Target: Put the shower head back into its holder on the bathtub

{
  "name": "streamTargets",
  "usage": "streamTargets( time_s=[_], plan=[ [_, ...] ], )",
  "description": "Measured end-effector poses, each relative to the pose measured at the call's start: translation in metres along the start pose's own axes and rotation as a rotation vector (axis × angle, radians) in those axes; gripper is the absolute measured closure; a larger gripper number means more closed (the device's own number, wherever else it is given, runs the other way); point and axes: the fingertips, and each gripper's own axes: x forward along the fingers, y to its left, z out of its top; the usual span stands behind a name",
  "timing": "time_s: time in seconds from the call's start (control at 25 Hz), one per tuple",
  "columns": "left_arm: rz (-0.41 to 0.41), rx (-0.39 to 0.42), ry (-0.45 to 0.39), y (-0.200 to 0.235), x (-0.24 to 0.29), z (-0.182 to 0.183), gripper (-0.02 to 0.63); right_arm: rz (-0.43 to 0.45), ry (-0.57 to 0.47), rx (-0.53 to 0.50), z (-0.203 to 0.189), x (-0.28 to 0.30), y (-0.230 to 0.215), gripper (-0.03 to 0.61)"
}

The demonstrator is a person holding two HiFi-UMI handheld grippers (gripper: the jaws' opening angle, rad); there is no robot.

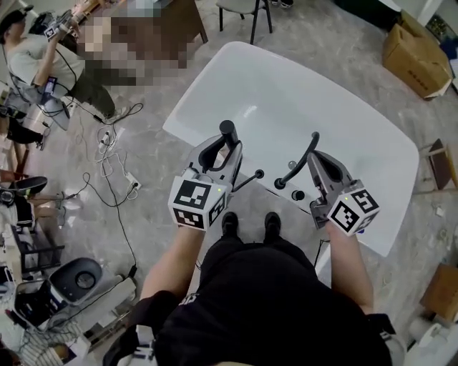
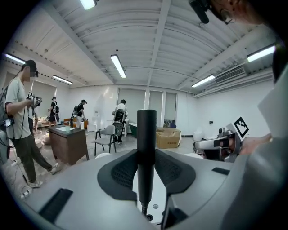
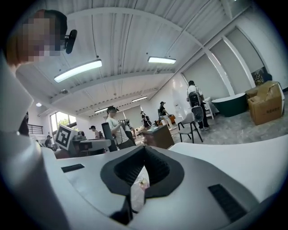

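Note:
The shower head is a black cylinder standing upright, with my left gripper shut on it over the near rim of the white bathtub. In the left gripper view the black handle stands between the pads. A thin hose runs from it toward a black fitting on the rim. My right gripper hovers beside a curved black tube that rises from another fitting. Its jaws meet at the tips and hold nothing that I can see.
A third black knob sits on the tub rim. Cables and a power strip lie on the floor at left. A person stands at far left, a chair behind the tub, cardboard boxes at right.

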Motion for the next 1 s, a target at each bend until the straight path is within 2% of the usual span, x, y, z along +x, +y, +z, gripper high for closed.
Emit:
streamTargets(
  time_s=[0.2, 0.48, 0.64, 0.84, 1.0],
  plan=[
    [-0.144, 0.021, -0.005, 0.02, 0.0, -0.009, 0.486, -0.071, -0.014, -0.012, -0.018, 0.023, 0.04, 0.565],
    [-0.31, 0.05, -0.015, 0.018, 0.015, -0.002, 0.486, -0.216, -0.087, 0.029, -0.028, 0.011, 0.051, 0.565],
    [-0.371, 0.064, -0.051, 0.002, 0.027, 0.021, 0.486, -0.295, -0.103, 0.047, -0.026, -0.009, 0.04, 0.565],
    [-0.413, 0.099, -0.079, -0.022, 0.038, 0.043, 0.486, -0.316, -0.145, 0.018, -0.005, -0.026, 0.033, 0.565],
    [-0.431, 0.117, -0.055, -0.041, 0.046, 0.04, 0.486, -0.315, -0.154, 0.024, -0.003, -0.04, 0.023, 0.565]
  ],
)
